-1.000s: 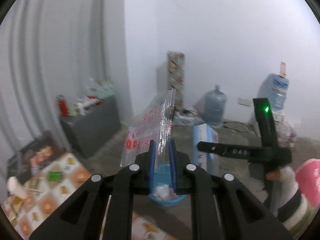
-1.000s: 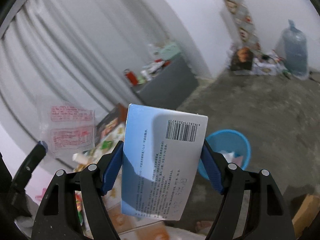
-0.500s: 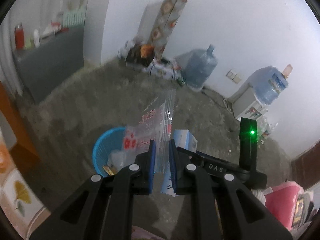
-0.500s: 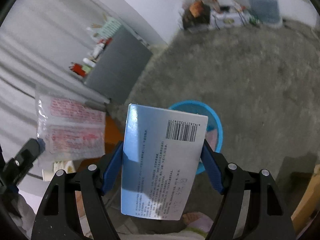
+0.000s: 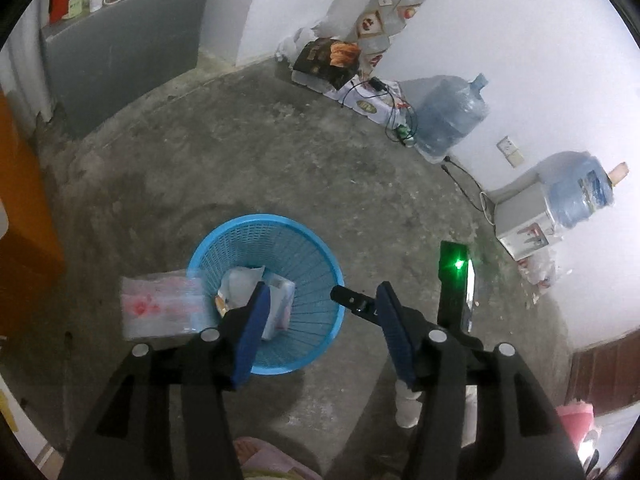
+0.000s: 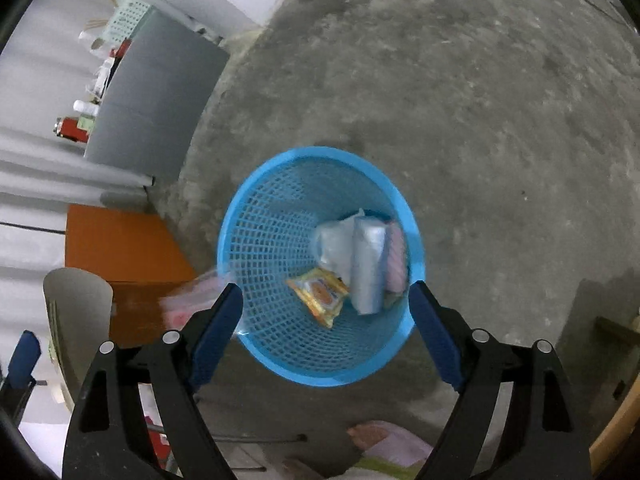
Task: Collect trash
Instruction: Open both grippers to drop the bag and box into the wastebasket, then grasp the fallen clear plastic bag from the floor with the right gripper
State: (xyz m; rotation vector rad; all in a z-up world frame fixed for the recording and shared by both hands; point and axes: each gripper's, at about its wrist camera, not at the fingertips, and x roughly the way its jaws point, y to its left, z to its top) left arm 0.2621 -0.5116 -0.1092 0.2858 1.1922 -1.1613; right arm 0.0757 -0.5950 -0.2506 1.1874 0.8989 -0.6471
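One box [image 6: 367, 266] lengthwise down into basket [image 6: 256, 196].

Blue basket [image 6: 256, 240]: moulded plastic lattice, slightly glossy rim. Inside basket: pale box [image 6: 366, 264], smooth coated card with soft sheen; yellow-orange snack wrapper [image 6: 318, 294], glossy printed film. At basket's left rim: clear bag with red print [image 5: 160, 308], thin see-through plastic, blurred. Floor [image 5: 280, 152] around basket: bare concrete, rough, matt, mottled grey. Far beyond basket, by wall: water jug [image 5: 452, 116], translucent bluish plastic, glossy. Left of basket: orange panel [image 6: 120, 252], smooth, matt, wood-like; material uncertain.
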